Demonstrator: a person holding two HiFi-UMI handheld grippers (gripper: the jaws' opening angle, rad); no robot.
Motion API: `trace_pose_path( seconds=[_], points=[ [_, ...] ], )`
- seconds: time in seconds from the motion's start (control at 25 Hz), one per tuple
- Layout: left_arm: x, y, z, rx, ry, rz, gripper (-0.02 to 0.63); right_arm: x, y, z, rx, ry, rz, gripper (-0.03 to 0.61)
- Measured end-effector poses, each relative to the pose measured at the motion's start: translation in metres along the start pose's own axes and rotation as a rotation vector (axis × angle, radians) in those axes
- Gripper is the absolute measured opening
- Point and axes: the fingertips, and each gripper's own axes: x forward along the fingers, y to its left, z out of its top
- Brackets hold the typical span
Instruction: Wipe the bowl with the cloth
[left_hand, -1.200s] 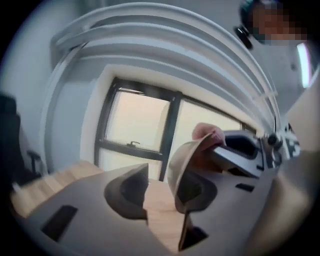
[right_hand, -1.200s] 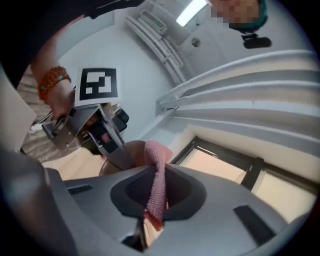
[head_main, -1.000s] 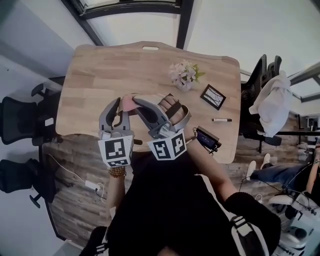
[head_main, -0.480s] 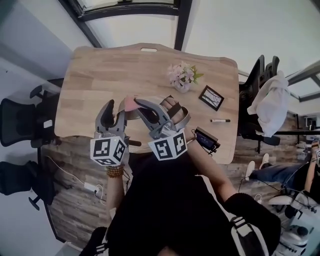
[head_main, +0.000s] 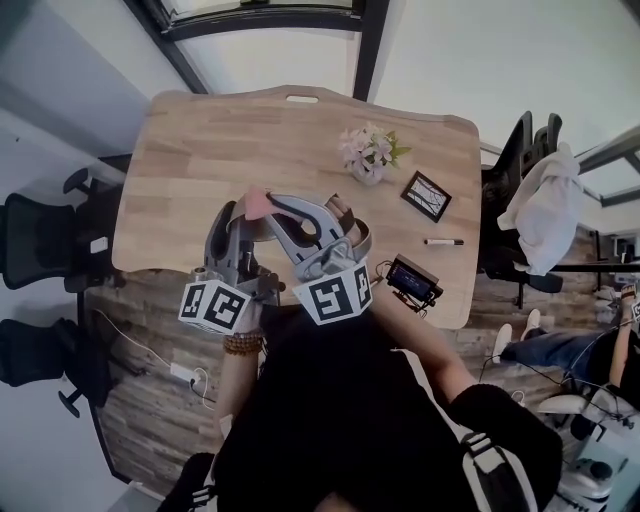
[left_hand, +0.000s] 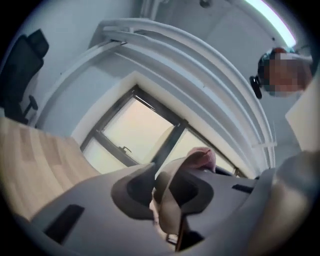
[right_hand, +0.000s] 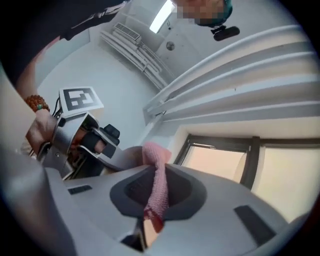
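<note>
Your left hand-held gripper (left_hand: 170, 186) has just been closing its jaws; they now sit pressed on the thin brown wall of the bowl (left_hand: 171, 212), which stands edge-on between them; in the head view this gripper (head_main: 234, 214) is raised just above the near edge of the surface (head_main: 250, 140), its marker cube towards you. Your right hand-held gripper (right_hand: 157, 196) is clamped tight on the pink cloth (right_hand: 159, 182); a fold of it bulges out past the jaw tips. From above, that gripper (head_main: 305, 216) reaches across towards the left one; the cloth (head_main: 256, 204) shows as a pink patch between the two, at the bowl's rim. In the left gripper view the same pink fold (left_hand: 202, 158) caps the far end of the rim. Farther out on the surface stand a small bunch of flowers (head_main: 370, 152), a framed picture (head_main: 426, 194) and a pen (head_main: 443, 241), well apart from your hands; a dark device (head_main: 413, 281) lies near the front edge on your right.
</note>
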Motion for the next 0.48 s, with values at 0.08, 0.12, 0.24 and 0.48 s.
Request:
trace_pose_path(
  seconds=[0.08, 0.12, 0.24, 0.48],
  points=[
    [-0.001, 0.006, -0.007, 0.158, 0.068, 0.020, 0.074, -0.001, 0.009, -0.011, -0.054, 0.035, 0.036, 0.023],
    [-0.001, 0.006, -0.011, 0.287, 0.123, 0.024, 0.077, -0.002, 0.013, -0.015, -0.099, 0.044, 0.059, 0.023],
    [0.003, -0.004, -0.021, 0.802, 0.266, 0.018, 0.120, -0.004, 0.027, -0.019, -0.306, 0.044, 0.142, 0.023],
    [0.006, -0.021, -0.020, 0.728, 0.232, -0.004, 0.034, -0.004, 0.020, -0.018, -0.161, 0.044, 0.080, 0.025]
  ],
)
